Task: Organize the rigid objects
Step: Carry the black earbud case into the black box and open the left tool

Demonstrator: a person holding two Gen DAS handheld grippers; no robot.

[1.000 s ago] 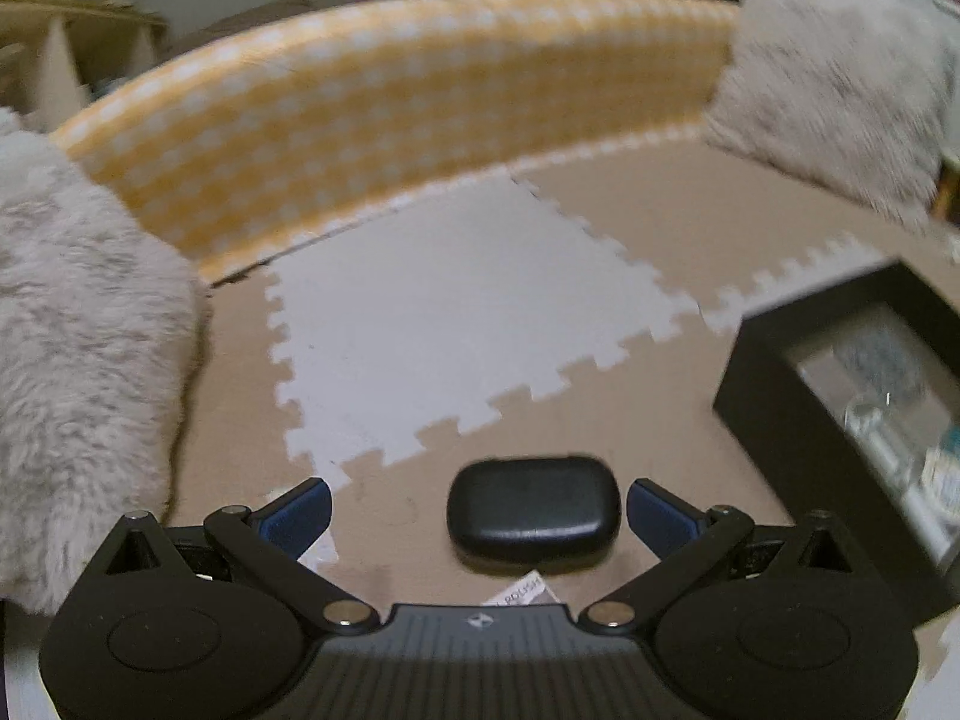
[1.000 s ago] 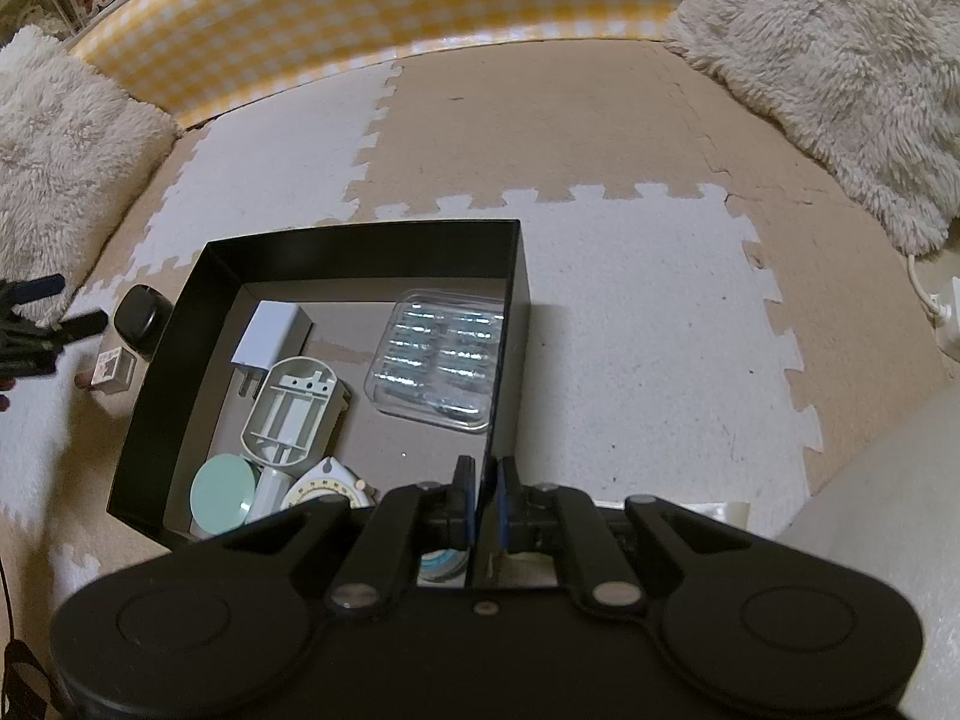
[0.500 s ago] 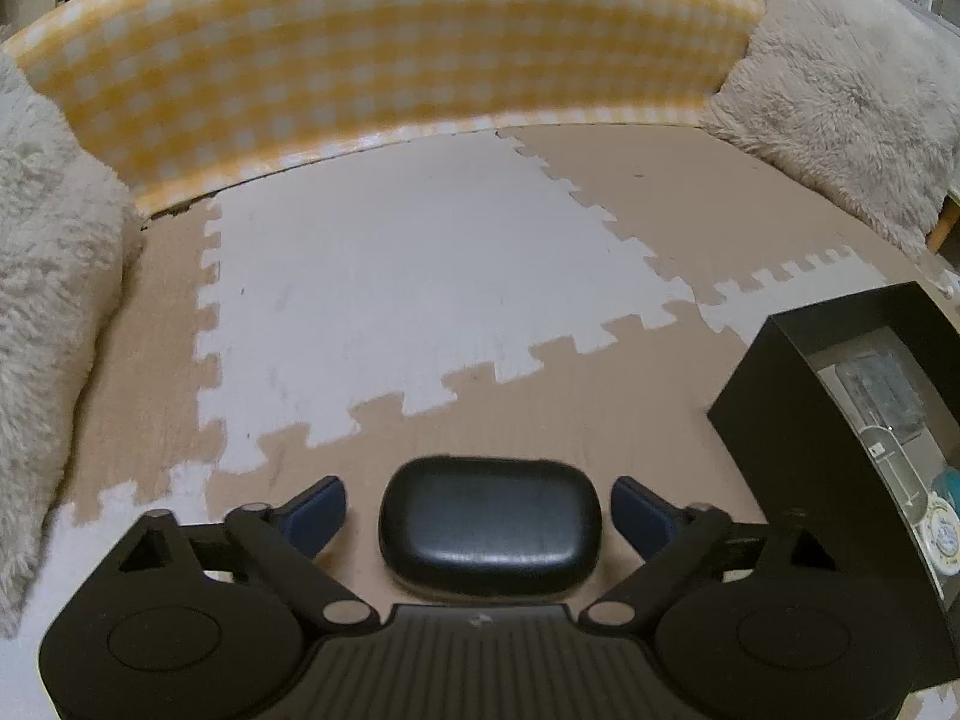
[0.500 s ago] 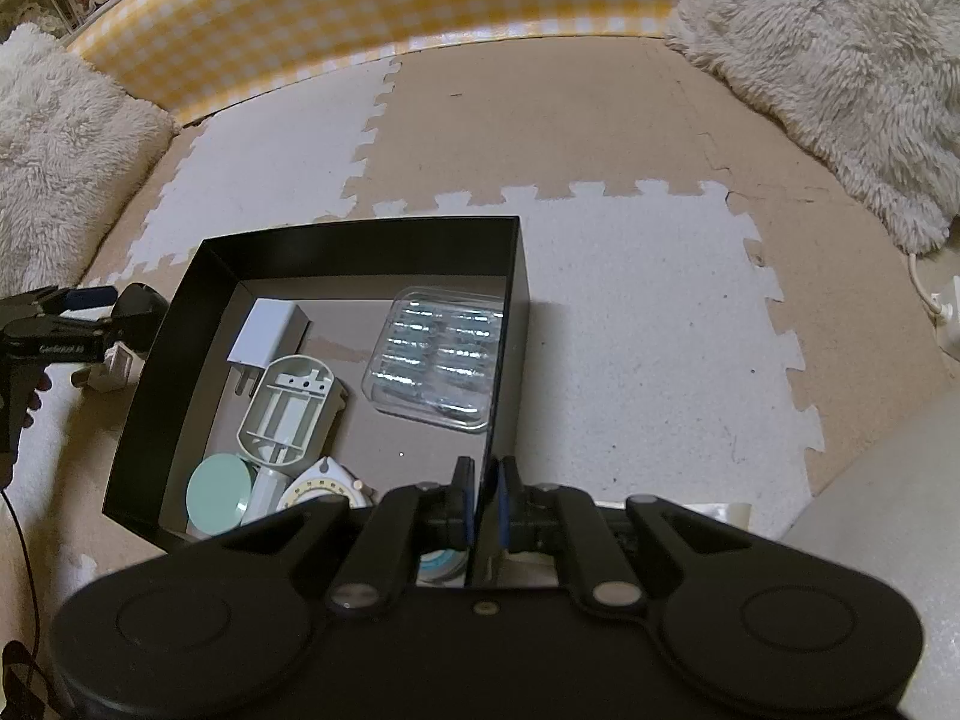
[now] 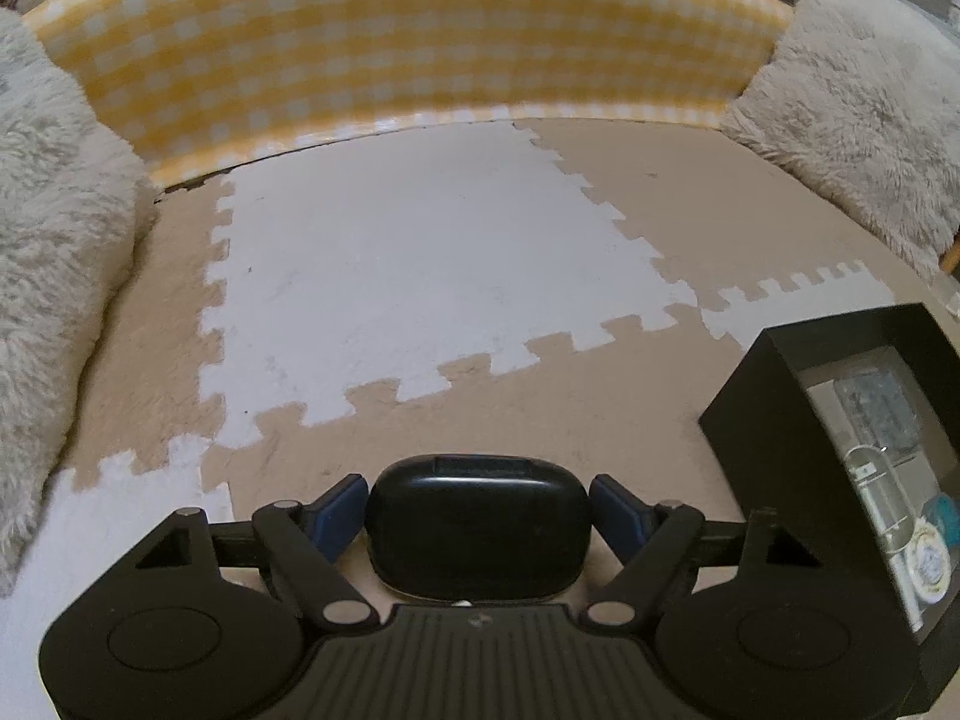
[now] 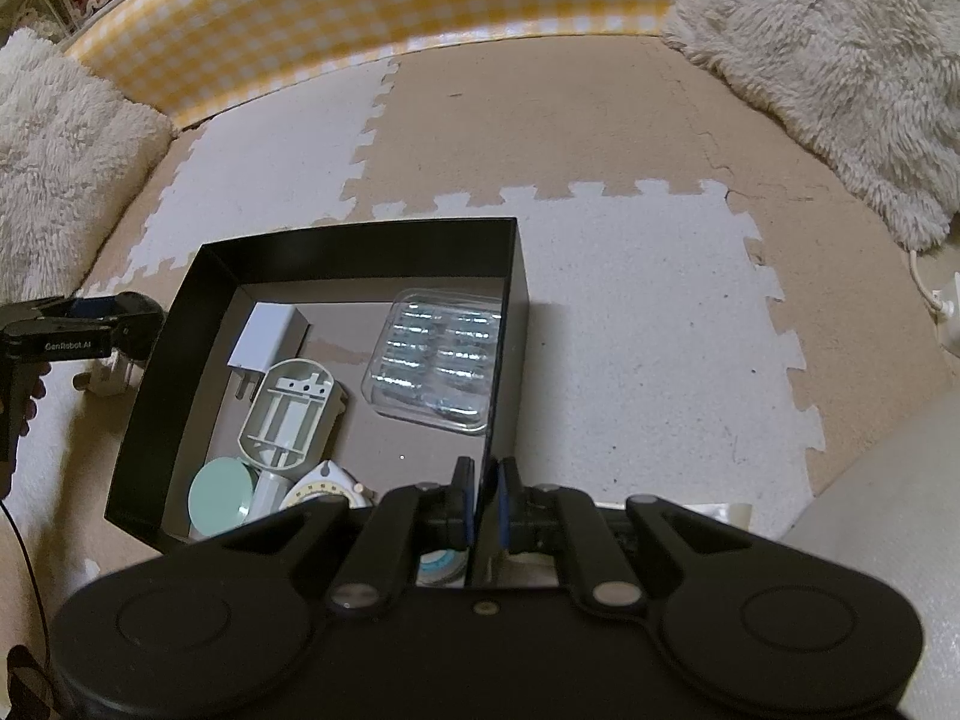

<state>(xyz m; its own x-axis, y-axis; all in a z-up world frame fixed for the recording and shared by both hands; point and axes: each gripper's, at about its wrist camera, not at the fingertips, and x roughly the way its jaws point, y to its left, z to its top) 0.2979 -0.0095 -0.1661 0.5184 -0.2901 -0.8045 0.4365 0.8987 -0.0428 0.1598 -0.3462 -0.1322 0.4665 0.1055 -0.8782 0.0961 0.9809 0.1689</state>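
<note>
A black rounded case (image 5: pixel 477 525) lies on the beige foam mat between the blue pads of my left gripper (image 5: pixel 477 504). The jaws are closing and both pads touch the case's ends. The right wrist view shows this case (image 6: pixel 141 324) just left of the black box (image 6: pixel 360 246). My right gripper (image 6: pixel 486 504) is shut on the near end of the box's right wall. Inside the box lie a white plug (image 6: pixel 264 342), a clear blister pack (image 6: pixel 438 354), a pale green holder (image 6: pixel 288 414) and a mint round lid (image 6: pixel 219 495).
A small white object (image 6: pixel 111 375) lies on the mat under the left gripper. A yellow checked bumper (image 5: pixel 390 42) closes off the far side. Fluffy cushions (image 5: pixel 54 210) (image 6: pixel 840 72) flank the foam mat. A white cable (image 6: pixel 927 294) lies at far right.
My left gripper has come down over the black case and its jaws have narrowed from wide apart to touching it. The right gripper and the box have not moved.
</note>
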